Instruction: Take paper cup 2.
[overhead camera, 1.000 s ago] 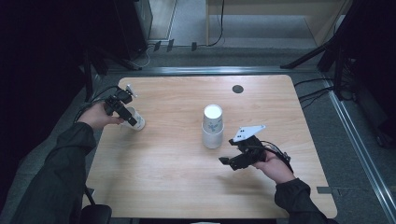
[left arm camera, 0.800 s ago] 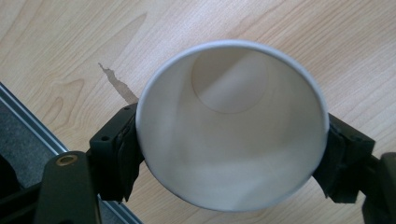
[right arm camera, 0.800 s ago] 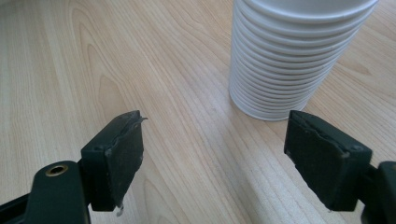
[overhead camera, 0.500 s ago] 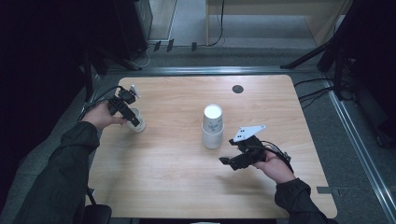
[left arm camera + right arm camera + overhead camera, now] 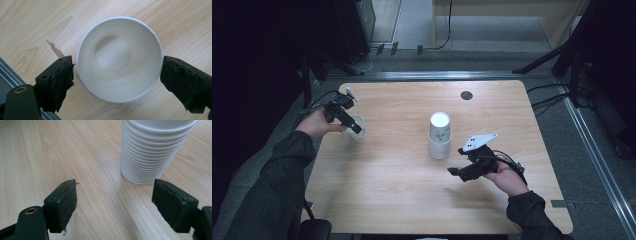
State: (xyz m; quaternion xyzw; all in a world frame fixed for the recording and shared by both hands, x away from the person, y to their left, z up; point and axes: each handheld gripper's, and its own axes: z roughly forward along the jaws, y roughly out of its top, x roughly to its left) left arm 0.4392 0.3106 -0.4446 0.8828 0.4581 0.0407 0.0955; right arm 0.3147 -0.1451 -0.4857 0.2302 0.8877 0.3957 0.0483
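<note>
**Single cup set near the left edge, fingers spread on both sides**

Item one: we hold the left gripper [image 5: 353, 125] over a single white paper cup [image 5: 119, 58] that stands upright on the wooden tabletop [image 5: 402, 190], near its left edge. In the left gripper view we look straight down into the cup's open mouth and see its round bottom. Our fingers [image 5: 58, 82] have just been opening; they now stand spread, one on each side of the rim. The left pad sits a little clear of the cup wall. The right pad lies right at the rim, and we cannot tell whether it touches. The cup is between the fingers but not pinched.

Item two: a stack of white paper cups [image 5: 439, 136] stands upright near the middle of the tabletop, well apart from the single cup. In the right gripper view its ribbed run of nested rims [image 5: 152, 152] rises just beyond the fingers.

Item three: we hold the right gripper [image 5: 462, 172] low over the tabletop, near the stack, on the side closer to us. Its fingers [image 5: 62, 203] are spread wide with bare wood between them, touching nothing. The grey three-cornered plate [image 5: 478, 141] sits on top of it.

Item four: a small dark round disc [image 5: 466, 95] lies in the tabletop near the far edge.
</note>
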